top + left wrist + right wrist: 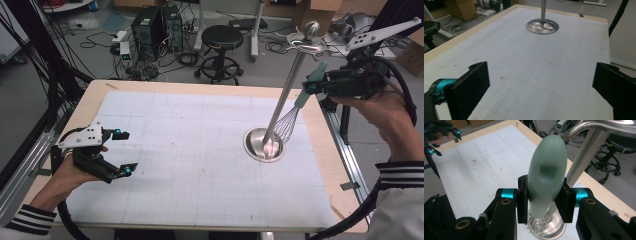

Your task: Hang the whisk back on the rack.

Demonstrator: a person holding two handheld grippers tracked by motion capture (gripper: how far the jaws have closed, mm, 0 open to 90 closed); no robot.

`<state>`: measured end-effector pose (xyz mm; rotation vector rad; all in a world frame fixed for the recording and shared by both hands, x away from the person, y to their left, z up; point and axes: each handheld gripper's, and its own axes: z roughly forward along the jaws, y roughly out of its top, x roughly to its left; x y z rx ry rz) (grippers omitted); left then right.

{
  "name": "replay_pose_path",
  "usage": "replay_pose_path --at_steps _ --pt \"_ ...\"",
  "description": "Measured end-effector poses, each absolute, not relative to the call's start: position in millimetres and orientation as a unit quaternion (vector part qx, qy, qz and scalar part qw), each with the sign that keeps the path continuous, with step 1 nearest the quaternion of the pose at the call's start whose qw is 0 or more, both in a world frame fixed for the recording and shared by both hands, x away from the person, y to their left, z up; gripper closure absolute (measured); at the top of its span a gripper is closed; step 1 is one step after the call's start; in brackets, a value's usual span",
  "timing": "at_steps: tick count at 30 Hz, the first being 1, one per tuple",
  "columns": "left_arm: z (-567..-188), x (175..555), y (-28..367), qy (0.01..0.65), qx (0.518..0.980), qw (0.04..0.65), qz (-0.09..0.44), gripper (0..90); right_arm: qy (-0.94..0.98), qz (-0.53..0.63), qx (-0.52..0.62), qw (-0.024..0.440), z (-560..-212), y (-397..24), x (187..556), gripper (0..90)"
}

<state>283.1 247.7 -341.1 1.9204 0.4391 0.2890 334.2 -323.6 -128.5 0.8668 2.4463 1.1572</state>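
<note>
Right tongs (541, 202) clamp whisk (546, 175) upright, wires down, handle up

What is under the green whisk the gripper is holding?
Below the whisk sits the round metal base of the stand, on the table's white mat. The wires hide part of the base, so any contact can't be told.

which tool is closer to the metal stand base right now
Right. The right tool is shut on the whisk beside the stand's pole, above the round base. The left tool hovers open across the mat at the table's left side.
</note>
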Motion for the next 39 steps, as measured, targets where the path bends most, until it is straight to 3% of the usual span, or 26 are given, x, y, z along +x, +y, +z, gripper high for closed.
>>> replay_pose_path --at_steps 39 --pt "-343.0 286.1 246.7 0.186 0.811 0.542 0.119 1.7 0.866 0.350 0.326 0.146 -111.2 -318.4 345.8 66.0"
